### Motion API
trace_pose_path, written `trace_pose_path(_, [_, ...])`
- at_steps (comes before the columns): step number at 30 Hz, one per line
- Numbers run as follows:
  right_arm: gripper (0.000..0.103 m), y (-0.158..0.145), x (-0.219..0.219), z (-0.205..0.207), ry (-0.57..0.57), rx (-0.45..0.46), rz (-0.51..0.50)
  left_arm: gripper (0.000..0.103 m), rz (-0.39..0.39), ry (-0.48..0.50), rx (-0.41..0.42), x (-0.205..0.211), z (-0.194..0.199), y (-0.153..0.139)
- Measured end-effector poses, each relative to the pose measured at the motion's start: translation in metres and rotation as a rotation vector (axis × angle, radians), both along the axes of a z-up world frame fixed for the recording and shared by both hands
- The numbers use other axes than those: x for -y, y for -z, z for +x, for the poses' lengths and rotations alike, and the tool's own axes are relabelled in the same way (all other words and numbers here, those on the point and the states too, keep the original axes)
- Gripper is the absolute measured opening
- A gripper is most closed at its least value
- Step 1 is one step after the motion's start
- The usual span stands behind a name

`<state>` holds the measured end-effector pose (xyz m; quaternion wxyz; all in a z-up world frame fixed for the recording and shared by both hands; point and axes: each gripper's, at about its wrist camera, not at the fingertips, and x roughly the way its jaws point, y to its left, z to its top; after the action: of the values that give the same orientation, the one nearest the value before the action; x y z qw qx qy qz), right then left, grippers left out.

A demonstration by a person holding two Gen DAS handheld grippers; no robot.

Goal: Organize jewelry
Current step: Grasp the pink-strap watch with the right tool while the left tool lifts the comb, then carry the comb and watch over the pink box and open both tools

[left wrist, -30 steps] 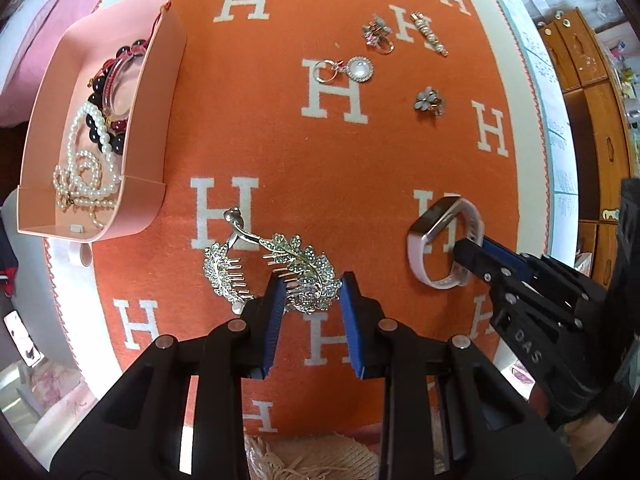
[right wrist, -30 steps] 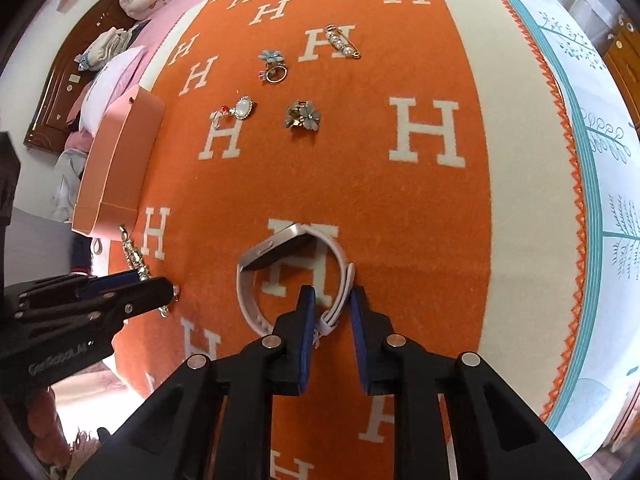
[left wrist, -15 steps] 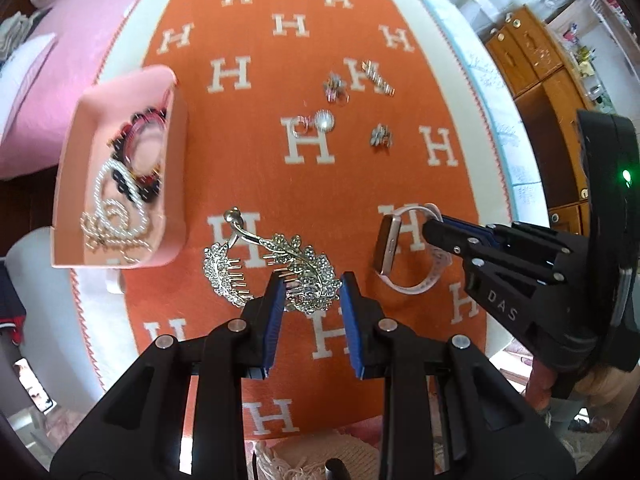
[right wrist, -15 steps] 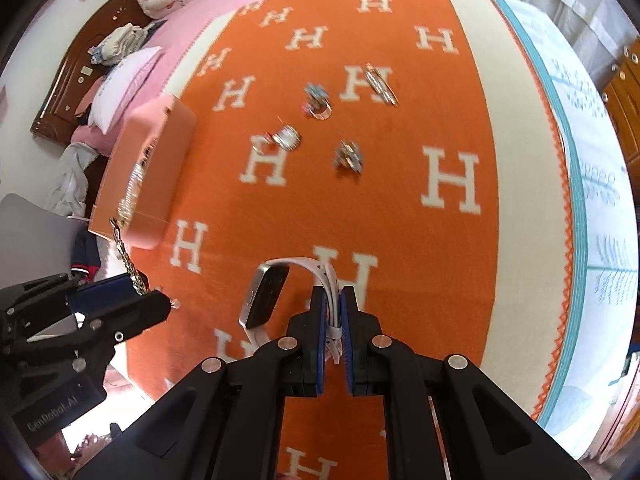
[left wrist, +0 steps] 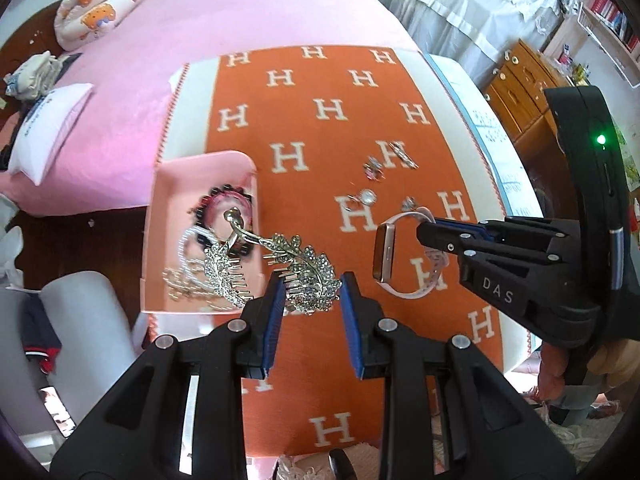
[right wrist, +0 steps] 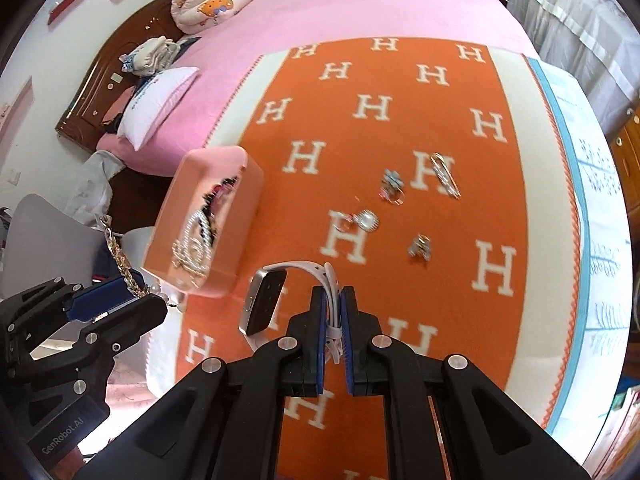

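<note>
Since the earlier frames both claws have risen off the blanket with their loads; the cameras now sit higher and the whole bed is in view.

Left claw: I have it clamped on the rhinestone leaf hair clip, blue pads pressing the broad leaf end from both sides. The clip is off the blanket; its hook end reaches out over the pink tray, above the beads inside.

Right claw: jaws nearly together, pinching the pale strap of the smart band. The band hangs clear of the blanket, dark screen turned to the left. In the left wrist view it sits just right of the hair clip, apart from it.

Pink tray: stands at the left edge of the orange H-pattern blanket, on the near half. It holds a pearl strand and a dark bead bracelet.

Still loose on the blanket, toward the middle and right: a flower ring, a pearl bar pin nearest the right edge, a round pearl pendant, and a small flower brooch closest to the smart band. All four lie apart from one another.

The blanket lies on a pink bed; white pillow at its far left corner.
</note>
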<state>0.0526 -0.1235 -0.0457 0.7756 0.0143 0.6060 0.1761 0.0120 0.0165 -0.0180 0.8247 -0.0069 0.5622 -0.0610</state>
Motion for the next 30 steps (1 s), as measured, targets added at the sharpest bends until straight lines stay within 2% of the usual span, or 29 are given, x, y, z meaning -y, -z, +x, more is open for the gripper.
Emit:
trace_pose_path(7, [0.007, -0.01, -0.037, 0.014, -0.022, 0.018, 0.011, 0.025, -0.014, -0.051, 0.012, -0.042, 0.009, -0.002])
trace_pose_path(16, [0.007, -0.022, -0.096, 0.042, -0.047, 0.05, 0.06, 0.025, -0.116, -0.133, -0.057, -0.101, 0.025, 0.021])
trace_pose_path(23, [0.007, -0.004, -0.139, 0.065, -0.052, 0.02, 0.087, 0.025, -0.189, -0.19, -0.132, -0.131, 0.044, 0.055])
trace_pose_path(30, [0.007, 0.029, -0.167, 0.09, -0.046, -0.025, 0.069, 0.025, -0.213, -0.171, -0.185, -0.133, 0.061, 0.083])
